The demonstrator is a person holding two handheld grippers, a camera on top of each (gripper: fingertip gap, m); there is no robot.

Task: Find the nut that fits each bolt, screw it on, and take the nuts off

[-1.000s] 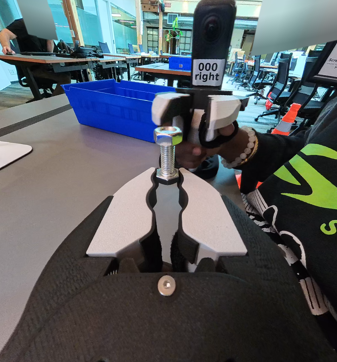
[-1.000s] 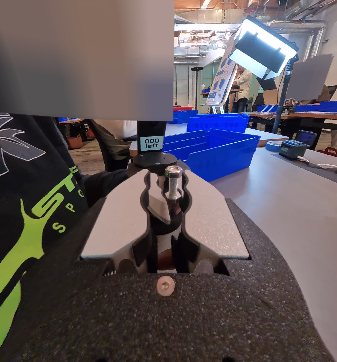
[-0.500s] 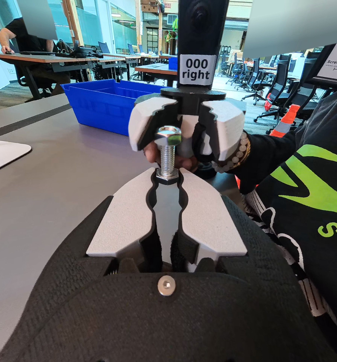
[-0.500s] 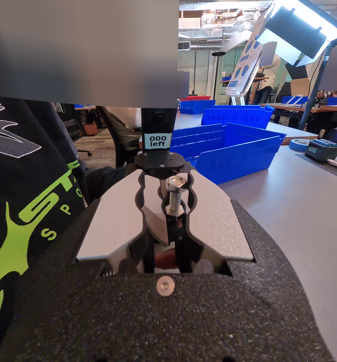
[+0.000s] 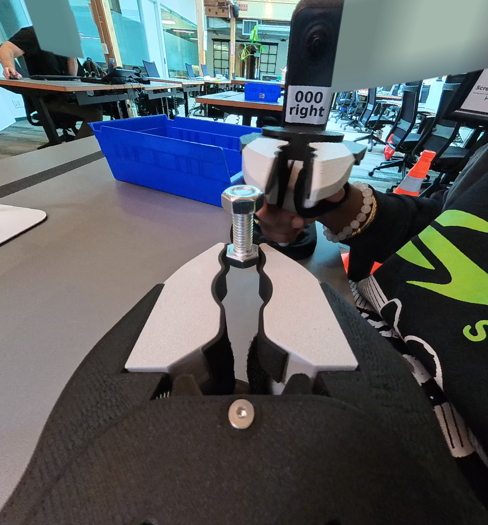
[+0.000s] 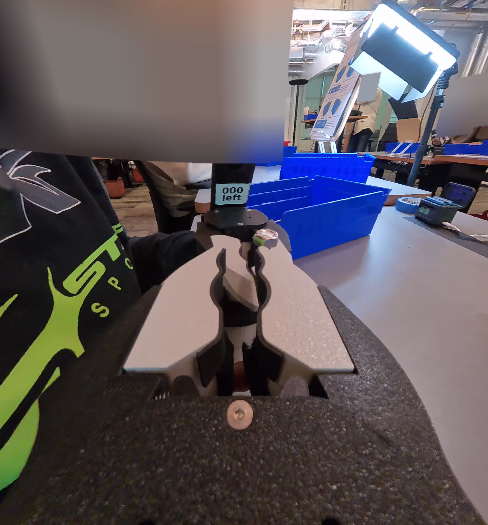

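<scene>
A silver hex bolt (image 5: 242, 224) stands upright, head up, with a silver nut (image 5: 242, 253) at its lower end. My left gripper (image 5: 242, 255) is shut on that nut and holds the bolt above the grey table (image 5: 66, 255). My right gripper (image 5: 296, 170) hangs just right of and a little above the bolt head, apart from it. In the right wrist view my right gripper (image 6: 238, 251) has a narrow gap between its jaws and holds nothing. The bolt head (image 6: 265, 240) shows just past its right fingertip. A finger (image 6: 240, 284) of the left gripper shows through the gap.
A blue bin (image 5: 166, 153) stands on the table behind the bolt and also shows in the right wrist view (image 6: 328, 221). A white pad (image 5: 7, 224) lies at the far left. A tape roll (image 6: 406, 204) and a small black case (image 6: 441, 210) sit farther back. The person's torso is close by. The gap from one gripper's tips to the other's is roughly 5 centimeters.
My right gripper had its jaws around the bolt head; it has drawn off to the right and its jaws have narrowed. My left gripper has kept its hold on the nut.
</scene>
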